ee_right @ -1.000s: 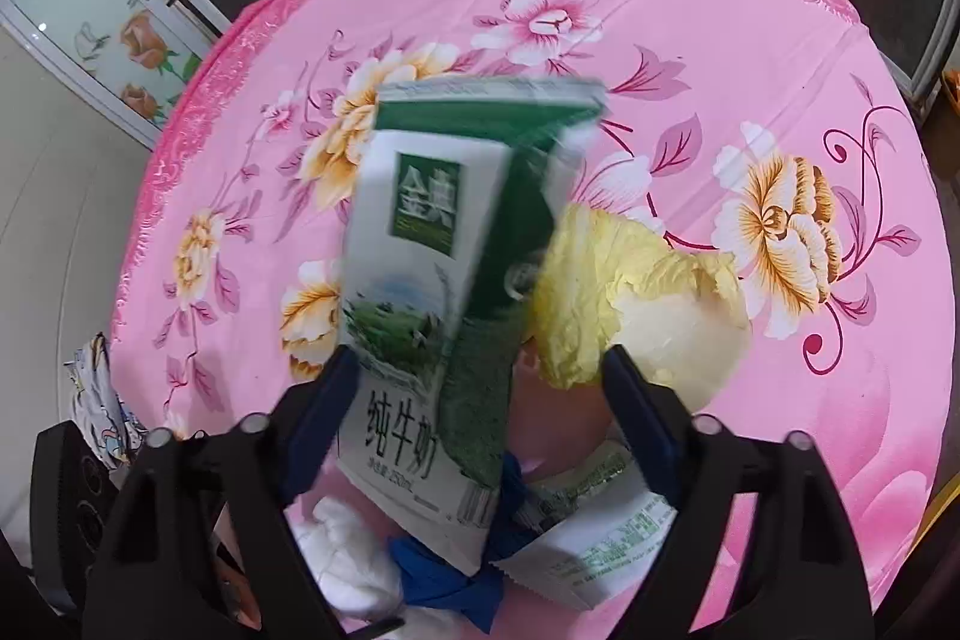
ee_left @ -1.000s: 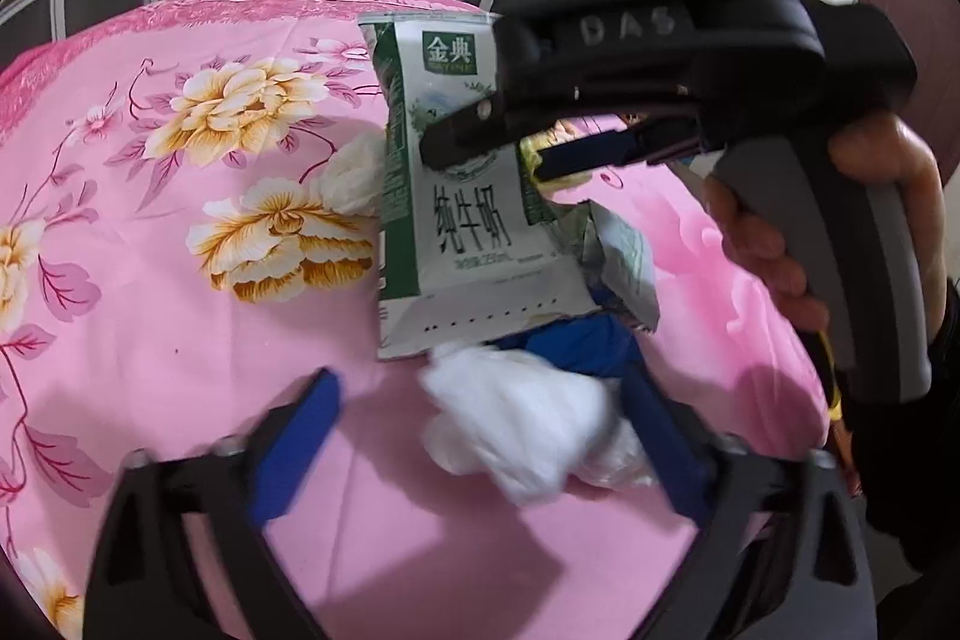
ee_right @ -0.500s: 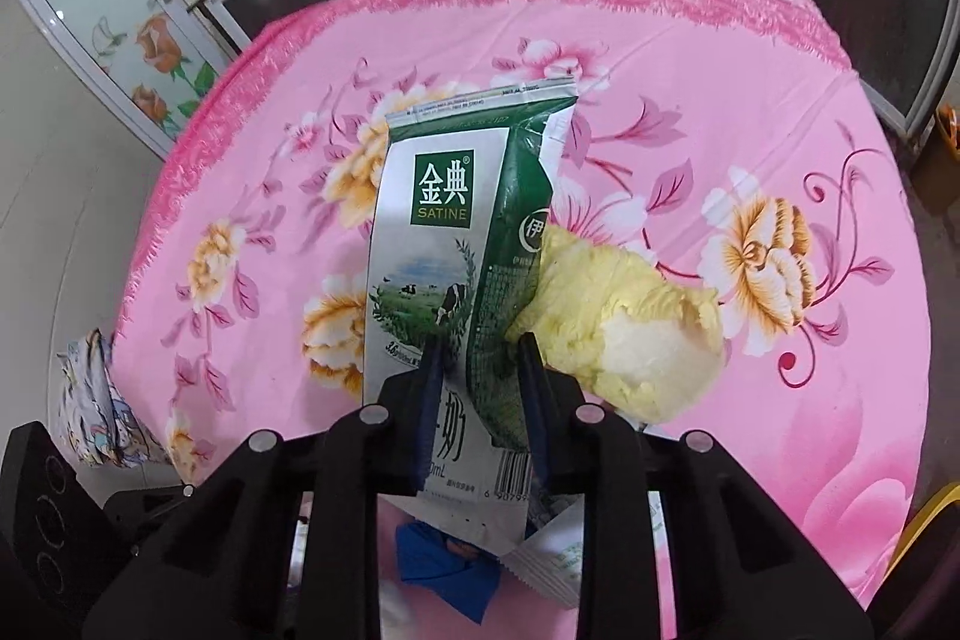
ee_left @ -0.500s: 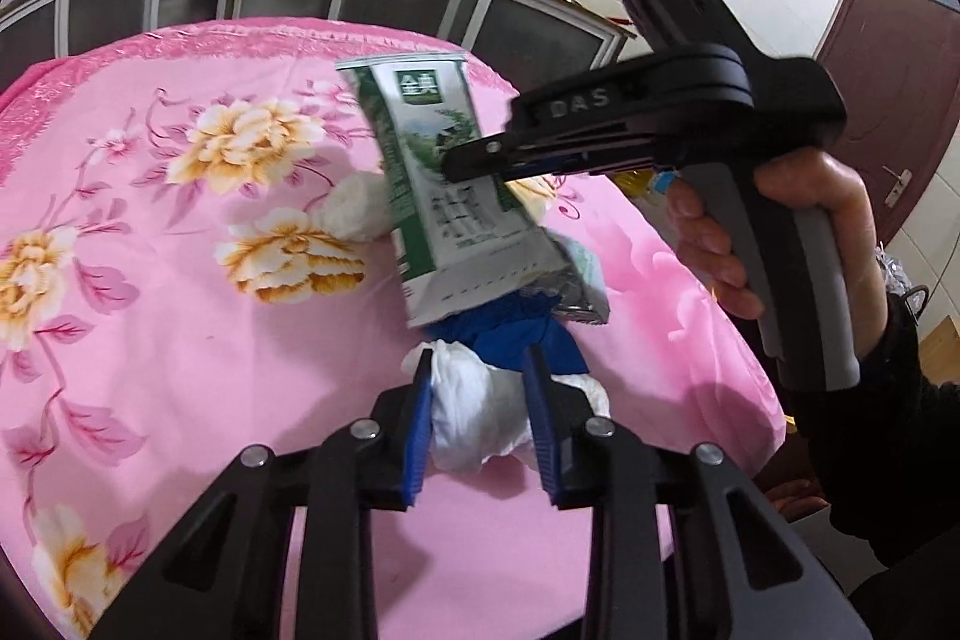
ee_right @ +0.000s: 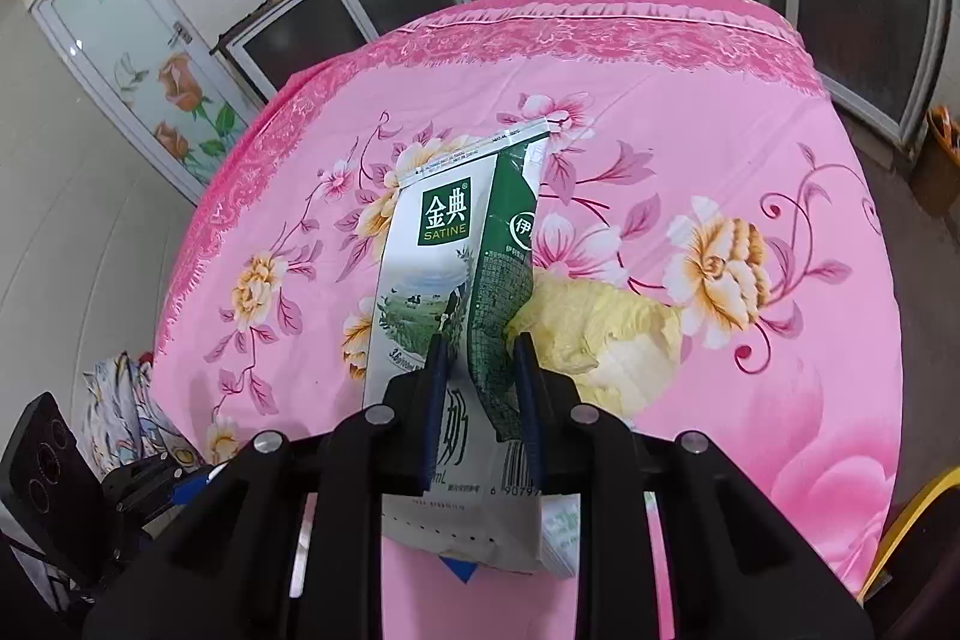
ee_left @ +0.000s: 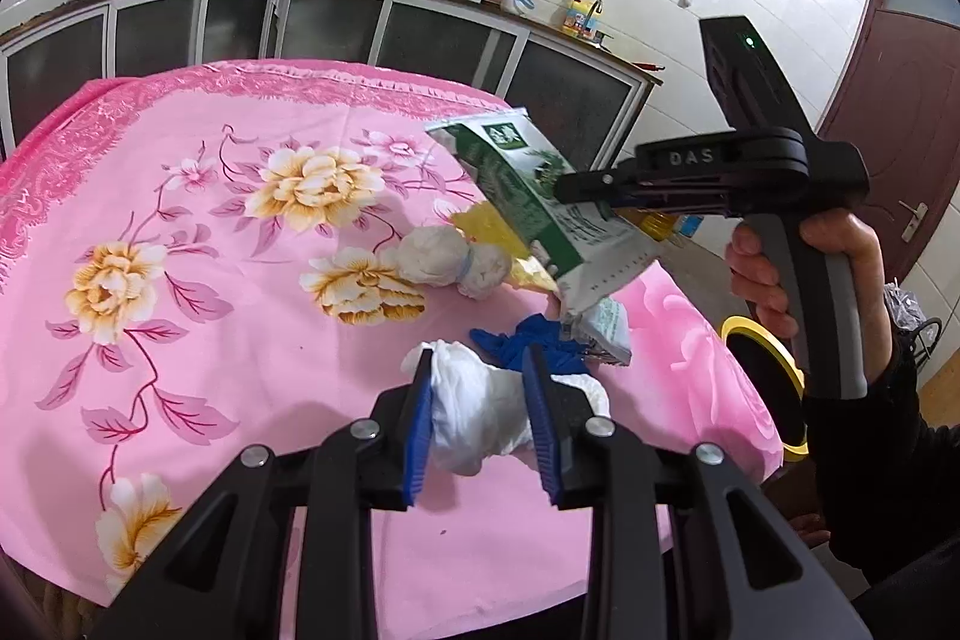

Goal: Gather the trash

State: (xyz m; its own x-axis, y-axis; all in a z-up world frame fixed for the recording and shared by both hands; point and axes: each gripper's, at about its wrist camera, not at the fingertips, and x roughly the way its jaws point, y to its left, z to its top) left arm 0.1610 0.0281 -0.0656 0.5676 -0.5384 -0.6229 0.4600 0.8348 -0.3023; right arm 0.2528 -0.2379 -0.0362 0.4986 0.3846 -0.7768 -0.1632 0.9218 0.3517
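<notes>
My left gripper (ee_left: pixel 480 370) is shut on a crumpled white tissue wad (ee_left: pixel 480 412) and holds it above the pink flowered tablecloth (ee_left: pixel 210 316). My right gripper (ee_right: pixel 477 346) is shut on a green and white milk carton (ee_right: pixel 456 268), lifted off the table; the carton also shows in the left wrist view (ee_left: pixel 528 202), tilted, with the right gripper (ee_left: pixel 576 190) around it. On the cloth lie a blue glove (ee_left: pixel 528 346), a crushed paper carton (ee_left: pixel 606 334), a second white tissue ball (ee_left: pixel 450 259) and a yellow cabbage leaf (ee_right: pixel 600 334).
A yellow-rimmed bin (ee_left: pixel 774 388) stands on the floor past the table's right edge. Kitchen cabinets (ee_left: pixel 360 28) with basins and thermoses run behind the table. A door with painted roses (ee_right: pixel 150 88) is at the far left in the right wrist view.
My left gripper closed on the tissue wad and lifted it. My right gripper closed on the milk carton and raised it off the table, tilting it.
</notes>
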